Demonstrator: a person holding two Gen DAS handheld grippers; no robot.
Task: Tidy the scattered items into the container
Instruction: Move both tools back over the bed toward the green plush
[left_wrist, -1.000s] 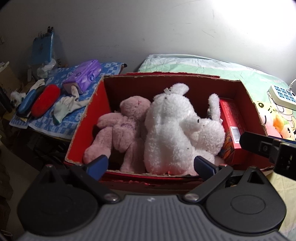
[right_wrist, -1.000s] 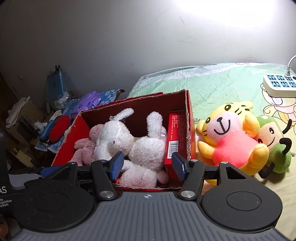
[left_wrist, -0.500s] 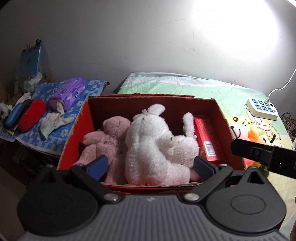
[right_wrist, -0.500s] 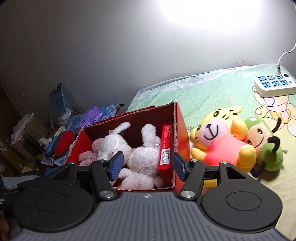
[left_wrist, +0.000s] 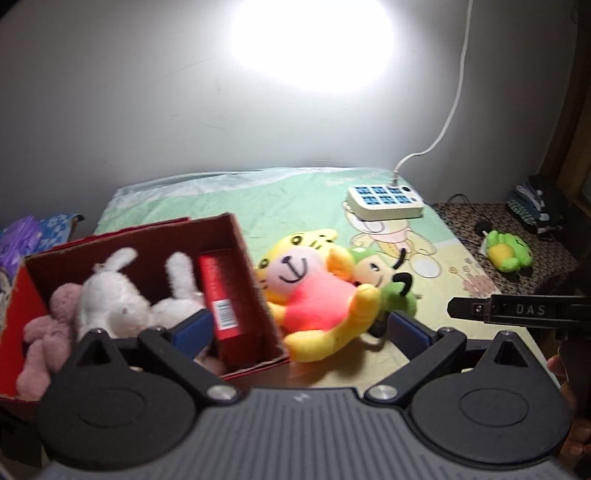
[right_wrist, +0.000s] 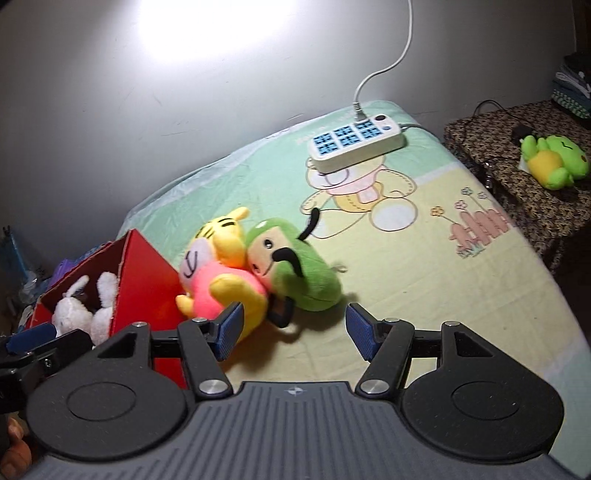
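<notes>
Cartoon-printed bedsheet (right_wrist: 424, 236) is filling both views, with both grippers, left gripper (left_wrist: 301, 330) and right gripper (right_wrist: 291, 328), hovering low in frame, fingers apart and empty. Beyond them, mid-frame, the yellow tiger plush (left_wrist: 314, 291) is lying against the green plush (right_wrist: 295, 266), touching the red cardboard box (left_wrist: 258, 295) at left that is holding a white rabbit plush (left_wrist: 110, 299).

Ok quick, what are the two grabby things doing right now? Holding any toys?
Left hand-held gripper: open, holding nothing.
Right hand-held gripper: open, holding nothing.

Glare is blowing out the wall (left_wrist: 310, 44) above you; corners are darkening, fisheye is bending edges, motion blur is softening the red box (left_wrist: 255, 295).
</notes>
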